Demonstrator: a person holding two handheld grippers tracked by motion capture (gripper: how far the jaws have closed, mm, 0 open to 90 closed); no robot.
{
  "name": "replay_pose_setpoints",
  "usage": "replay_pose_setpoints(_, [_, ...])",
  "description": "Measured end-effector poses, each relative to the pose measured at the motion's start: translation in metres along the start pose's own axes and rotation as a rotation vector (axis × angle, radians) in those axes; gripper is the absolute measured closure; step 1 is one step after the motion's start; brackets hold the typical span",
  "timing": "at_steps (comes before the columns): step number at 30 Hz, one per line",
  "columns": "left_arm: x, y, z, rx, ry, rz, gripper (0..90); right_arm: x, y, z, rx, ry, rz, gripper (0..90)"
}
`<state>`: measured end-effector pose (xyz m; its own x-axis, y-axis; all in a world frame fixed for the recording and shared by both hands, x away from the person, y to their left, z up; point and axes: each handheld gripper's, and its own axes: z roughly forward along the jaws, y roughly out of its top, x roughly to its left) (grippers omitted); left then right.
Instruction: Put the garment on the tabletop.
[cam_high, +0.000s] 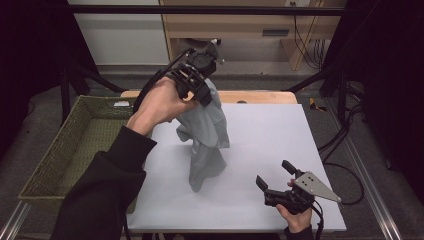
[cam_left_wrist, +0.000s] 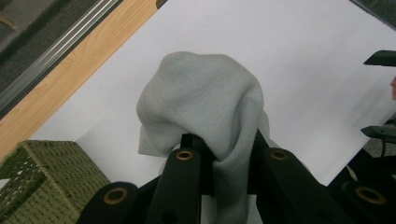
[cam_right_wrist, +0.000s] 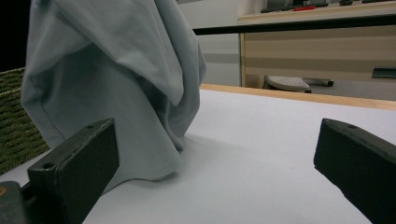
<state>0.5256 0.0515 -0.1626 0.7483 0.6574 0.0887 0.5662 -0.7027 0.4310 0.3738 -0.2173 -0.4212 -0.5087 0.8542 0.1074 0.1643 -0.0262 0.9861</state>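
Cloth: a pale grey-blue garment (cam_high: 207, 145) hangs from the left gripper above the white bench top; its lower end touches the surface near the middle, slightly toward the person's left.
Cloth, left gripper view: the garment (cam_left_wrist: 205, 102) bunches into a rounded hump just past the jaws, with a fold pinched between them.
Cloth, right gripper view: the garment (cam_right_wrist: 116, 79) drapes in folds, its hem resting on the white surface.
Left gripper: the left gripper (cam_high: 197, 82) is raised over the far left part of the bench, held by the left hand (cam_high: 157, 107); its fingers are clamped on the top of the garment.
Right gripper: the right gripper (cam_high: 275, 177) sits low near the front right corner of the bench, held by the right hand (cam_high: 297, 217); its fingers (cam_right_wrist: 77, 165) are spread wide apart with nothing between them, well apart from the garment.
Bench: a white sheet (cam_high: 270, 135) covers it; a wooden edge (cam_high: 255, 96) shows along the far side.
Basket: a green woven basket (cam_high: 67, 145) stands just beside the bench on the left; a small white item lies at its far rim, too small to identify; the rest of its visible interior looks bare, partly hidden by the sleeve (cam_high: 105, 195).
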Motion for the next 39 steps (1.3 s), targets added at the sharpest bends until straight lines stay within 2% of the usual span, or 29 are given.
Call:
replay_pose_setpoints(6, [0.0, -0.005, 0.028, 0.018, -0.028, 0.01, 81.1, 0.001, 0.0, 0.0, 0.004, -0.001, 0.006, 0.5])
replay_pose_setpoints(8, [-0.001, -0.006, 0.037, 0.018, -0.033, 0.002, 81.0, 0.001, 0.0, 0.0, 0.005, -0.001, 0.007, 0.5])
replay_pose_setpoints(10, [-0.001, -0.008, 0.048, 0.025, -0.038, 0.006, 81.1, 0.002, 0.0, 0.0, 0.012, -0.006, 0.022, 0.5])
replay_pose_setpoints(12, [0.0, -0.01, 0.059, 0.019, -0.047, 0.006, 81.0, 0.001, -0.001, 0.001, 0.009, 0.001, -0.005, 0.5])
replay_pose_setpoints(17, [-0.001, -0.013, 0.08, 0.043, -0.075, 0.004, 80.7, 0.001, -0.001, 0.001, 0.007, -0.003, 0.009, 0.5])
replay_pose_setpoints(18, [-0.001, -0.015, 0.084, 0.049, -0.071, 0.018, 80.7, 0.001, -0.001, 0.0, 0.01, -0.003, 0.015, 0.5])
replay_pose_setpoints(21, [-0.002, -0.019, 0.098, 0.041, -0.083, 0.013, 80.7, 0.001, -0.001, 0.0, 0.015, 0.0, 0.016, 0.6])
replay_pose_setpoints(26, [-0.001, -0.026, 0.113, 0.039, -0.105, 0.011, 80.5, 0.001, -0.001, 0.0, 0.014, 0.0, 0.019, 0.6])
replay_pose_setpoints(27, [-0.001, -0.027, 0.115, 0.04, -0.107, 0.012, 80.1, 0.002, 0.0, -0.001, 0.025, 0.004, 0.051, 0.7])
replay_pose_setpoints(28, [-0.001, -0.028, 0.118, 0.039, -0.109, 0.01, 80.0, 0.0, -0.001, 0.0, 0.021, -0.005, 0.017, 0.6])
replay_pose_setpoints(30, [-0.002, -0.031, 0.125, 0.038, -0.12, -0.001, 79.6, 0.002, 0.0, -0.001, 0.025, 0.006, 0.05, 0.6])
replay_pose_setpoints(32, [-0.002, -0.034, 0.131, 0.04, -0.127, 0.0, 79.1, 0.003, 0.0, 0.0, 0.016, 0.008, 0.049, 0.7])
replay_pose_setpoints(34, [-0.002, -0.037, 0.138, 0.039, -0.145, -0.001, 78.6, 0.001, -0.001, 0.001, 0.015, -0.003, 0.013, 0.7])
replay_pose_setpoints(39, [-0.005, -0.044, 0.154, 0.043, -0.173, 0.003, 78.0, 0.0, -0.002, 0.001, 0.017, -0.003, 0.014, 0.6])
